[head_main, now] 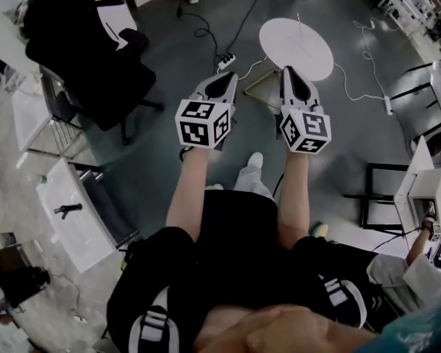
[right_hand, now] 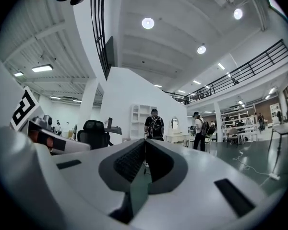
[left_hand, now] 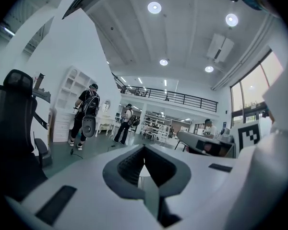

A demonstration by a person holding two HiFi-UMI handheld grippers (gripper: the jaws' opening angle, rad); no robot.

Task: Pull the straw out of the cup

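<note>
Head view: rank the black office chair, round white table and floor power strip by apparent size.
1. black office chair, clearly the largest
2. round white table
3. power strip, tiny

This is apparent size only. The chair's back probably stands nearer the camera than the floor, which may inflate it a little, but the order isn't close.

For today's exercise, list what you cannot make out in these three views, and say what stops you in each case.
- Whether a cup or straw stands on the round table: head view, too small and far to tell.
- The person's hands: head view, hidden behind the marker cubes of the left gripper and right gripper.
- The floor just ahead: both gripper views, blocked by the shut jaws.
</note>
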